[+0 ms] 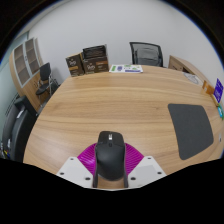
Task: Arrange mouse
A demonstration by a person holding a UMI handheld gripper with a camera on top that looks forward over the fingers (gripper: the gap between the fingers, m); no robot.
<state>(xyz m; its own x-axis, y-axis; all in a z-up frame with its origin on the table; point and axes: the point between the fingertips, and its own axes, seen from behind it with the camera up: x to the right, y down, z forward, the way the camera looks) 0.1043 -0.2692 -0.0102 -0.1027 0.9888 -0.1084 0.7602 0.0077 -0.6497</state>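
While clamped between both magenta pads [90,157] of the gripper [110,165], black mouse [109,155] sits at near edge of wooden table [110,105], matte dark shell, wheel on top; dark grey mouse pad [189,128] well apart by right edge.

Bright, even indoor light, soft shadows, strong fisheye bending at edges.

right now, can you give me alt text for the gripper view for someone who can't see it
A black computer mouse sits between the gripper's two magenta-padded fingers, on a large wooden table. Whether the fingers press on it is unclear. A dark grey mouse pad lies beyond the fingers on the table, off to the right, with an office chair and shelves at the far side.
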